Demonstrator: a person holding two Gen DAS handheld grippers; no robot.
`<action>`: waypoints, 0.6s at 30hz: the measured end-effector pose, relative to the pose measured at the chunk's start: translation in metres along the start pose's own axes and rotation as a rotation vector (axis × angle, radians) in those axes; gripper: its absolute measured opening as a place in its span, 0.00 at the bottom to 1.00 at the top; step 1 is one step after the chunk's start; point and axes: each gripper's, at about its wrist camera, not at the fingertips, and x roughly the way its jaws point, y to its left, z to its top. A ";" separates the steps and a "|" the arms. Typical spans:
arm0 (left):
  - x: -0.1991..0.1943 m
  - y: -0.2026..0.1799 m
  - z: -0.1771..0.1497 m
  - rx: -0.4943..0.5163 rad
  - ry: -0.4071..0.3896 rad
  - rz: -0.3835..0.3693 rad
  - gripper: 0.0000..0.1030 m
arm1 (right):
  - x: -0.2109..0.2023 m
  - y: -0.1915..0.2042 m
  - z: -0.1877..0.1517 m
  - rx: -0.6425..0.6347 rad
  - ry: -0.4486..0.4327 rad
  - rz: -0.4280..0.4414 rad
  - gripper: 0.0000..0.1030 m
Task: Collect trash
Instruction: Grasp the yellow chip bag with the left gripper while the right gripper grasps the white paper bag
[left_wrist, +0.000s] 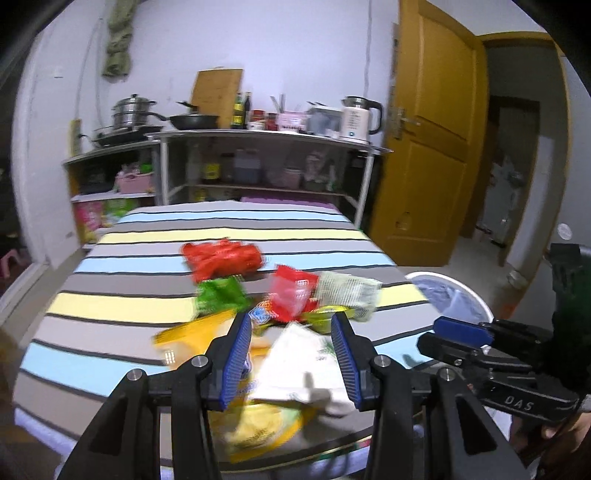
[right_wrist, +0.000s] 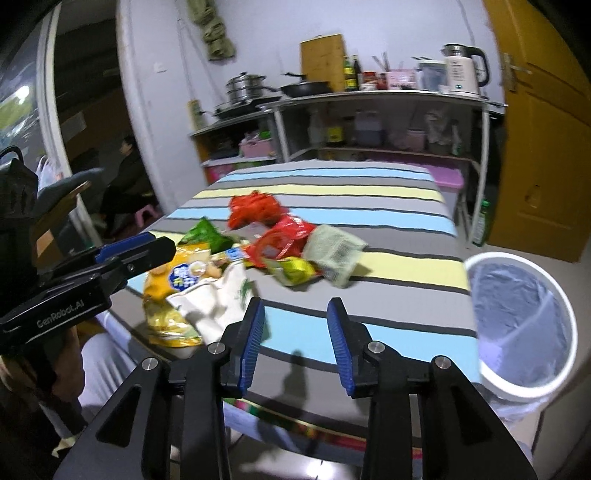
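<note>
Both tongs stand released, nothing between the pads. Left gripper (left_wrist: 291, 360) hovers directly over the near end of the wrapper pile (left_wrist: 280, 295) on the striped table (left_wrist: 110, 266); a white packet (left_wrist: 303, 365) lies just ahead of and below its jaws. Right gripper (right_wrist: 296, 341) points at bare tabletop, with the pile ahead and to its left and the white bin (right_wrist: 524, 325) close on its right. Judgement: the left gripper is nearer the trash, the right gripper nearer the bin.
</note>
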 end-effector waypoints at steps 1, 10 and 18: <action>-0.002 0.005 -0.003 -0.004 0.002 0.012 0.43 | 0.003 0.003 0.001 -0.008 0.005 0.009 0.37; 0.004 0.045 -0.016 -0.070 0.043 0.086 0.43 | 0.038 0.019 0.005 -0.044 0.076 0.077 0.38; 0.025 0.068 -0.030 -0.138 0.118 0.093 0.43 | 0.075 0.028 0.010 -0.071 0.159 0.109 0.38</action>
